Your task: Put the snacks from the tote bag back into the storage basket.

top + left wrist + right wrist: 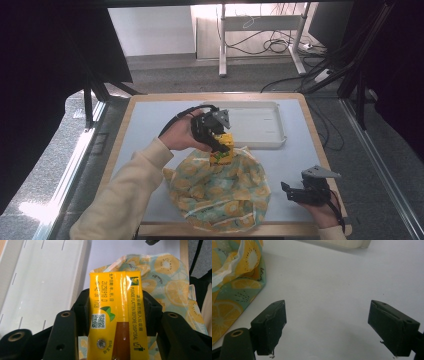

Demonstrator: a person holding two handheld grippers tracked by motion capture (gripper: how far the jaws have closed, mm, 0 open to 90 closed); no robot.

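Note:
A yellow drink carton (223, 148) with printed text is clamped between the jaws of my left gripper (216, 142), held over the far edge of a fruit-patterned cloth bag (220, 190). In the left gripper view the carton (115, 315) stands upright between the two black jaws, with the bag (170, 287) behind it. Near the table's front right, my right gripper (295, 192) rests low with its jaws wide apart. In the right gripper view its fingers (270, 327) stand over bare table, nothing between them, with the bag (234, 282) at the left.
A white tray (260, 125) lies on the far side of the table, just behind the carton; it is also in the left gripper view (37, 282). The table has a wooden rim (215, 96). Cables and desk legs (222, 45) lie beyond the table.

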